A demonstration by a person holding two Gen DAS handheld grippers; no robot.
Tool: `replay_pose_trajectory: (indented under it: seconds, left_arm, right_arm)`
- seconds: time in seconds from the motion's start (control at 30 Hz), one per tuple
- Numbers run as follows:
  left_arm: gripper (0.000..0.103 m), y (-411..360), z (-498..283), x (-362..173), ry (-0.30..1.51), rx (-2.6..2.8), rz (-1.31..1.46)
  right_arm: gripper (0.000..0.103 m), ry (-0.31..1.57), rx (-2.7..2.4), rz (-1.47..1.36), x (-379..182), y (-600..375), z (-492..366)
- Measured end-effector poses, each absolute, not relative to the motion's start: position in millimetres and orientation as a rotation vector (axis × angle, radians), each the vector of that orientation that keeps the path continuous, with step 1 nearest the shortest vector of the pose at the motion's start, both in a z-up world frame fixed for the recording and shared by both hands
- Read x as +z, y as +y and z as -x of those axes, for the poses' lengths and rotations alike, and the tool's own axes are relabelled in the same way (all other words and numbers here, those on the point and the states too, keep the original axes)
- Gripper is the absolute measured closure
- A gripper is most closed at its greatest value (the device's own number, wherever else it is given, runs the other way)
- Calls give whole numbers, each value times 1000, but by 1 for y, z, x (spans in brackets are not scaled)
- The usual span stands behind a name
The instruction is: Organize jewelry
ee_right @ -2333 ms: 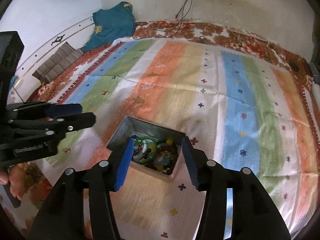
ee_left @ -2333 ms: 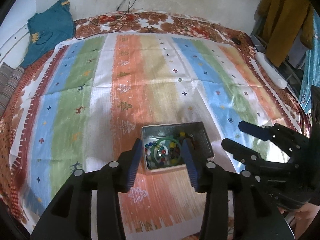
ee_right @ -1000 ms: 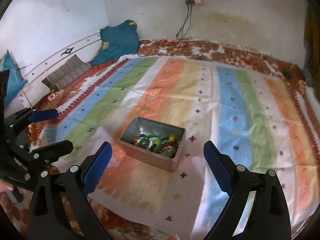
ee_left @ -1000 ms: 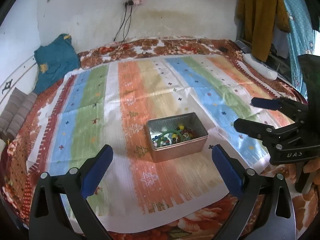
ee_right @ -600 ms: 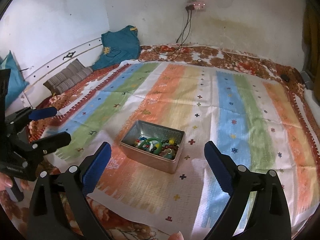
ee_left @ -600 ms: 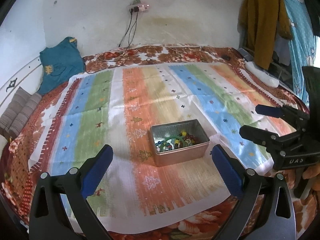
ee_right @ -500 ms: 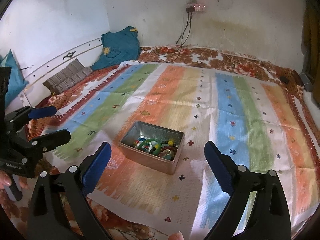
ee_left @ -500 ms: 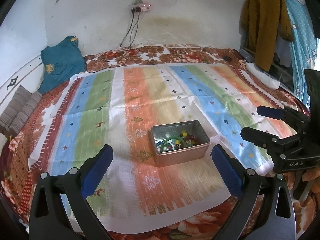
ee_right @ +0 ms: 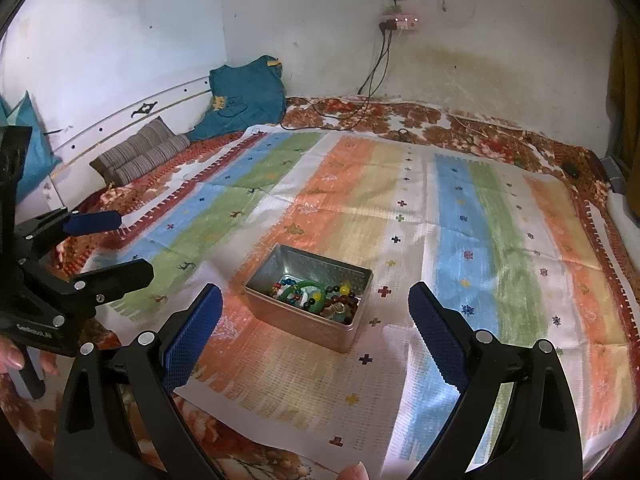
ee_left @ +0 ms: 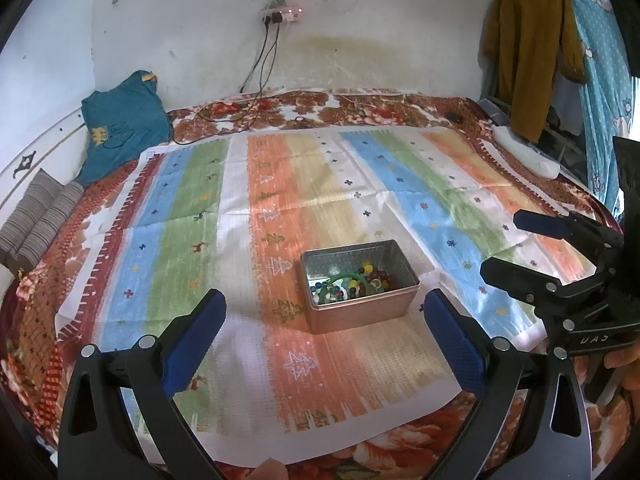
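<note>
One metal tin (ee_left: pixel 362 312) sits on the striped cloth (ee_left: pixel 256 200) spread over a bed (ee_left: pixel 400 102), roughly in the middle of the near half of the cloth. Inside the tin lies a tangle of jewelry (ee_left: pixel 352 282): one green bangle (ee_right: pixel 310 286) can be made out among many coloured beads, too small and mixed to count. Nothing lies on the cloth outside the tin.

Two grippers are in view, both held above the near edge of the bed and well apart from the tin. The left gripper (ee_left: pixel 325 316) has its two blue-padded fingers (ee_left: pixel 192 334) spread wide with nothing between them; the tin shows in the gap beyond. The right gripper (ee_right: pixel 314 312) is likewise released, its two fingers (ee_right: pixel 436 338) wide and empty. Each gripper also shows at the side of the other's view, fingers parted.

Against the back wall there is one teal garment (ee_left: pixel 122 128) lying at the corner, one striped cushion (ee_right: pixel 140 152) beside it, and one power strip (ee_right: pixel 400 22) with two cables (ee_right: pixel 376 64) trailing down to the bed. One mustard garment (ee_left: pixel 528 48) hangs at the right
</note>
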State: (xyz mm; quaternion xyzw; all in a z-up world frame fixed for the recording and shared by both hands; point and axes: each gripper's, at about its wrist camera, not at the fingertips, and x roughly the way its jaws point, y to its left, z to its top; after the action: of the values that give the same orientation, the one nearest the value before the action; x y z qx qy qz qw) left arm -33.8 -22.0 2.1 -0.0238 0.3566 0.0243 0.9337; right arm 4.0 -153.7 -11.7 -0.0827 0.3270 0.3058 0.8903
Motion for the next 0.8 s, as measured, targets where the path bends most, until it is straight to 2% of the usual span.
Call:
replay_pose_trajectory:
  seconds: [0.8]
  left_arm:
    - [6,-26,37,3,705,47,41]
  right_arm:
    - [8,675,621,165,-12,-158,-4]
